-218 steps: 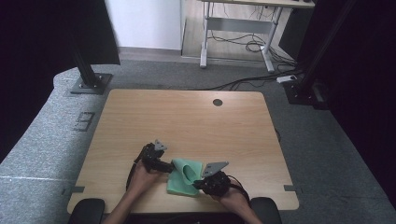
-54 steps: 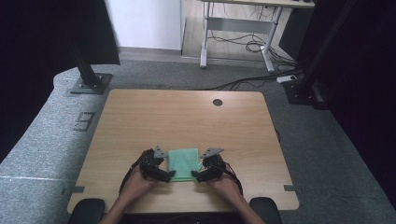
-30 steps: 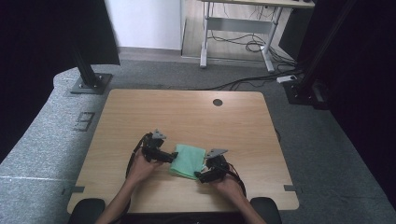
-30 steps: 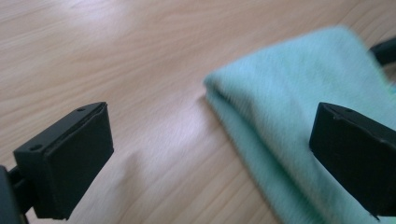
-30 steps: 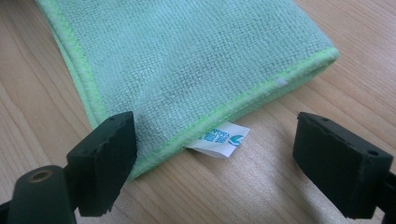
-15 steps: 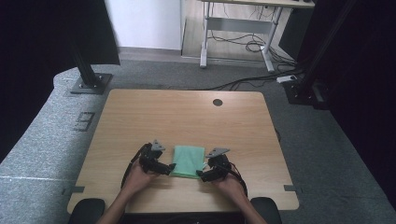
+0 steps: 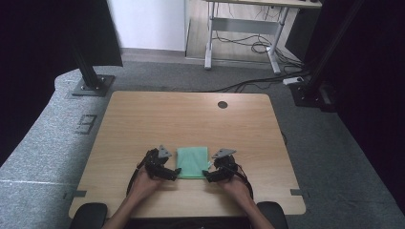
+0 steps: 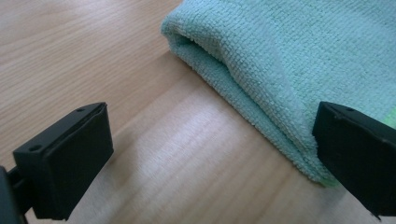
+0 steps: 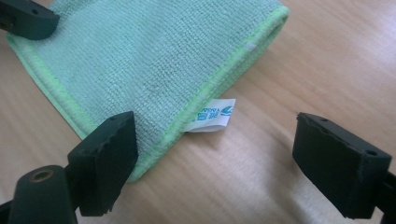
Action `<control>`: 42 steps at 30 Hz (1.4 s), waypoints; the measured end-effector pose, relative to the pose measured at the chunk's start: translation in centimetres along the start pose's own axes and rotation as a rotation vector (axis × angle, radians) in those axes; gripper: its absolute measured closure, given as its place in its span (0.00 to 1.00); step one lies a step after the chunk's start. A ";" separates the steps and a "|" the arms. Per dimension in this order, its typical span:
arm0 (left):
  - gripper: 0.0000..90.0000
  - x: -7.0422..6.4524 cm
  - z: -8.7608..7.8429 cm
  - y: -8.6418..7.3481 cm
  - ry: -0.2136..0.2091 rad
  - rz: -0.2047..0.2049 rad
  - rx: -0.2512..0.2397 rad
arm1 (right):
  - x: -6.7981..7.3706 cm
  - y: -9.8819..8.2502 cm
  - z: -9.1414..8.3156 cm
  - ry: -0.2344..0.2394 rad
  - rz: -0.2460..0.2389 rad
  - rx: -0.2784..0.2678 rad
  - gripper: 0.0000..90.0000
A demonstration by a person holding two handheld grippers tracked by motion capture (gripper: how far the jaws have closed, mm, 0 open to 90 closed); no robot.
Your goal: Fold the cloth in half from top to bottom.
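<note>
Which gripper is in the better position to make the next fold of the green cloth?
Probably the right gripper. Its open jaws straddle the hemmed edge of the green cloth beside the white label. The left gripper has only one jaw at the folded side.

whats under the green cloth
The folded green cloth lies flat on the wooden table. A white label pokes out from its edge; anything between its layers is hidden.

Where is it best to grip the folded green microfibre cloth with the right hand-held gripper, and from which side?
Probably the near right corner of the folded green microfibre cloth, entered from its right. The stitched hemmed edges stack there beside the white label, and the right hand-held gripper already stands open astride that edge, low over the wooden table.
</note>
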State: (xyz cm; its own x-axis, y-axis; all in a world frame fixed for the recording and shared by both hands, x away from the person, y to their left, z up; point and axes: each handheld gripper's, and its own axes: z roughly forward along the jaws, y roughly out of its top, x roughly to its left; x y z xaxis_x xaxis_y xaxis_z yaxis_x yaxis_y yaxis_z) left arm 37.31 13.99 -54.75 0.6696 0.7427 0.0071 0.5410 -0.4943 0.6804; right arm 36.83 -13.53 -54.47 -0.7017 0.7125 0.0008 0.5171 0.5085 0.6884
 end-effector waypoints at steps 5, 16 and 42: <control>0.00 1.0 0.6 0.5 0.017 -0.006 -0.010 | -0.7 0.5 0.6 0.000 0.019 -0.008 0.16; 0.00 2.8 2.0 2.0 0.026 -0.031 -0.008 | -2.6 1.8 2.1 -0.009 0.057 -0.016 0.15; 0.00 6.2 4.3 4.4 0.033 -0.105 0.009 | -5.7 4.2 4.6 -0.048 0.107 -0.036 0.16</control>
State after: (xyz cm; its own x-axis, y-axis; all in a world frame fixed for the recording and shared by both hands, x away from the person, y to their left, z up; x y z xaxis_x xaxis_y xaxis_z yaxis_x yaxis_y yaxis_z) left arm 46.05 14.40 -54.87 0.5916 0.8053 -0.0398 0.6120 -0.4164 0.6723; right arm 45.28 -13.27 -54.91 -0.6189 0.7844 0.0415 0.5690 0.4113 0.7121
